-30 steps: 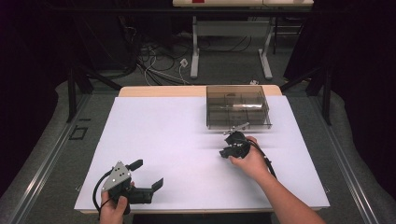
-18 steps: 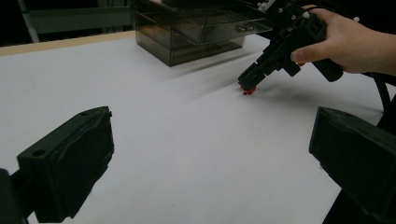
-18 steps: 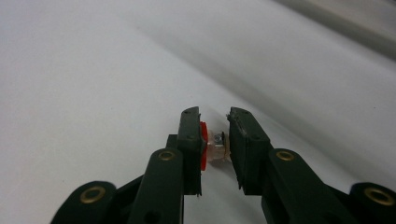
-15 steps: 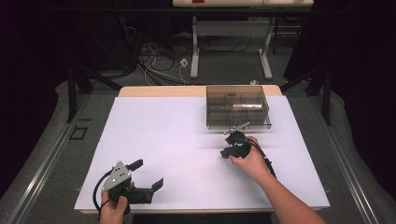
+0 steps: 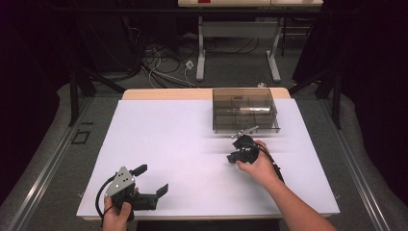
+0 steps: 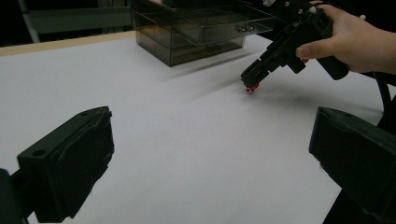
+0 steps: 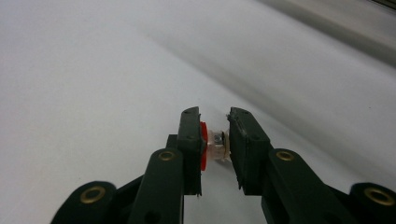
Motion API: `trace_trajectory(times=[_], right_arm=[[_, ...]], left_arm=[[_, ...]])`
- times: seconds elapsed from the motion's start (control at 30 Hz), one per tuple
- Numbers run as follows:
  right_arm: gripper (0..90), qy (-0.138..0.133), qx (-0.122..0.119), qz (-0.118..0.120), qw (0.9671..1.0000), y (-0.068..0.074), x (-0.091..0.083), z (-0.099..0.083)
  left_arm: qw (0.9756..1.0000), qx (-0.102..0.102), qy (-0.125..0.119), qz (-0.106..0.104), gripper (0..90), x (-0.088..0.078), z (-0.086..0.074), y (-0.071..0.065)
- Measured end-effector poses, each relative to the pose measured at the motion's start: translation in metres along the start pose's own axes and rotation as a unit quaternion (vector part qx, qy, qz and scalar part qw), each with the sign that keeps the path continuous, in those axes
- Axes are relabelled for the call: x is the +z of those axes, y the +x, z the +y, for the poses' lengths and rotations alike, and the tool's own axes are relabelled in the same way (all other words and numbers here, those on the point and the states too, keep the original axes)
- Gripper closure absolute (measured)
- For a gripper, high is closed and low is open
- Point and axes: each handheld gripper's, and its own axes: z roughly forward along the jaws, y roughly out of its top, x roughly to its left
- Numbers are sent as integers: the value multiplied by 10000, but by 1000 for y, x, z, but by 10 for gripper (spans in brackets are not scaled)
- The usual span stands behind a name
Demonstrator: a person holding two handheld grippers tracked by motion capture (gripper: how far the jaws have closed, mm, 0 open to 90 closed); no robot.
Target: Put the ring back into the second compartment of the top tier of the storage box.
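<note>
My right gripper (image 5: 233, 158) points down at the white table top (image 5: 183, 139), just in front of a smoky clear drawer box (image 5: 245, 110). Its jaws are shut on a small piece with a red end and a clear body (image 7: 214, 147), held right at the table surface. From the left gripper view the same red piece (image 6: 252, 88) shows at the tips of the right gripper (image 6: 254, 80), touching or almost touching the sheet. My left gripper (image 5: 153, 179) rests near the table's front left edge, open, with nothing between its jaws (image 6: 210, 154).
The drawer box (image 6: 201, 30) stands at the back right of the table, drawers closed. A wooden strip (image 5: 163, 94) edges the table's far side. Beyond it are a floor with cables and a desk frame (image 5: 238, 43).
</note>
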Motion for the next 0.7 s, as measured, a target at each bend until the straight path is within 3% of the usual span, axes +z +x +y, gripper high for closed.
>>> trace_trajectory(times=[0.07,0.2,0.47,0.5,0.53,0.57,0.6,0.63,0.67,0.7], right_arm=[[750,-1,110,40,9999,2,-2,0],[750,-146,8,38,9999,0,-3,-1],[750,-97,49,51,9999,2,-8,-1],[750,-260,46,62,9996,2,-7,-2],[750,169,-26,-34,9998,1,-14,1],[750,178,-8,12,9998,2,-15,1],[750,-45,89,15,9999,3,-13,0],[750,57,87,26,9999,3,-15,1],[750,-192,52,83,9998,2,-14,-1],[750,-193,35,71,9998,2,-14,-1]], left_arm=[[10000,0,-3,1,0,0,0,0],[10000,-3,1,0,0,0,0,0],[10000,-11,-5,3,0,0,0,0],[10000,-11,-7,3,0,0,0,0],[10000,-15,-9,1,0,0,0,0],[10000,-18,-8,2,0,0,0,0],[10000,-23,-13,2,0,0,0,0],[10000,-27,-17,0,0,0,0,0],[10000,-37,-22,1,0,1,0,0],[10000,-32,-20,-1,0,1,0,0]])
